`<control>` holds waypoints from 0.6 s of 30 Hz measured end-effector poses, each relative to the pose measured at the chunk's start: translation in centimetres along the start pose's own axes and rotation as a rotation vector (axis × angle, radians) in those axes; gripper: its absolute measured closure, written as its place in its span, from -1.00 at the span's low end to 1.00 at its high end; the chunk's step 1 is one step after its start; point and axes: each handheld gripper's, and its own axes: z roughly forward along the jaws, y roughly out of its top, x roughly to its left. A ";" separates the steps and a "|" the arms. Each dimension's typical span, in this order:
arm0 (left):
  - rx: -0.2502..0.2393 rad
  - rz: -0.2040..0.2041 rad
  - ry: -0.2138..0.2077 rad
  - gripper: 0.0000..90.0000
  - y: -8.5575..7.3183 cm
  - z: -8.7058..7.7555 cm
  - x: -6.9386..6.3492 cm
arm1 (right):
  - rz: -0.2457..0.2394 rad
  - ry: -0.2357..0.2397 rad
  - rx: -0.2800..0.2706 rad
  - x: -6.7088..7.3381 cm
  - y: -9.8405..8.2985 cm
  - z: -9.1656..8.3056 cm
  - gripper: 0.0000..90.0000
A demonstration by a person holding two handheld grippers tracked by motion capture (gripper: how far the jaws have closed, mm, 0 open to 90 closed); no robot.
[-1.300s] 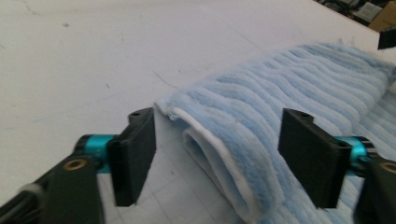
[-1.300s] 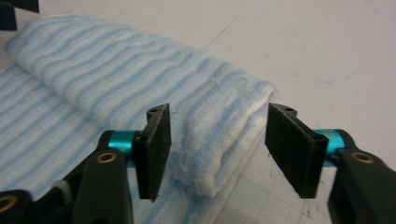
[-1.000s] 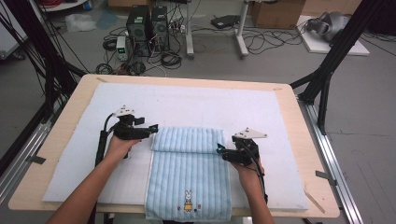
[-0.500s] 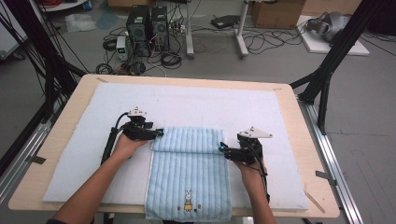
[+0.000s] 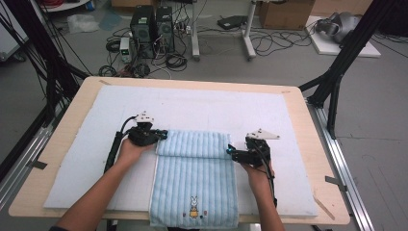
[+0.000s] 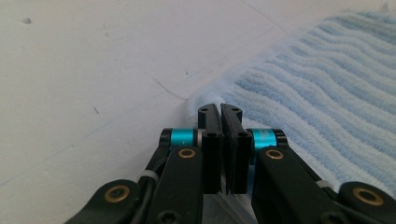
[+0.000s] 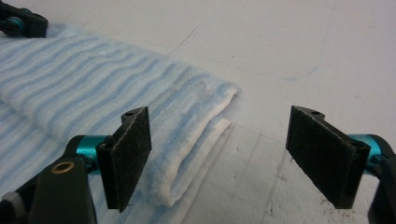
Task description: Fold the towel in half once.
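Note:
A light-blue striped towel (image 5: 195, 163) lies on the white pad, its far end folded back toward the person; a small rabbit is stitched near its front edge. My left gripper (image 5: 163, 134) sits at the fold's left corner. Its jaws have just closed and are shut on the towel's (image 6: 327, 93) corner, which puckers around my left gripper (image 6: 220, 109). My right gripper (image 5: 231, 153) is at the fold's right corner. My right gripper (image 7: 219, 154) is open; its jaws have just closed a little, and the towel's (image 7: 93, 93) folded edge lies between them, untouched.
The white foam pad (image 5: 216, 106) covers most of the wooden table (image 5: 317, 144). The towel's front edge hangs at the table's near edge. Black frame posts, computers and cables stand on the floor beyond the table.
The left gripper's jaws went from wide open to shut at the towel's left corner. The right gripper stayed at the right corner, still open.

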 end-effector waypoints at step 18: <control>-0.118 -0.028 -0.078 0.93 1.0 -2.6 -0.6 | -0.101 -0.010 0.224 0.5 3.9 7.3 0.80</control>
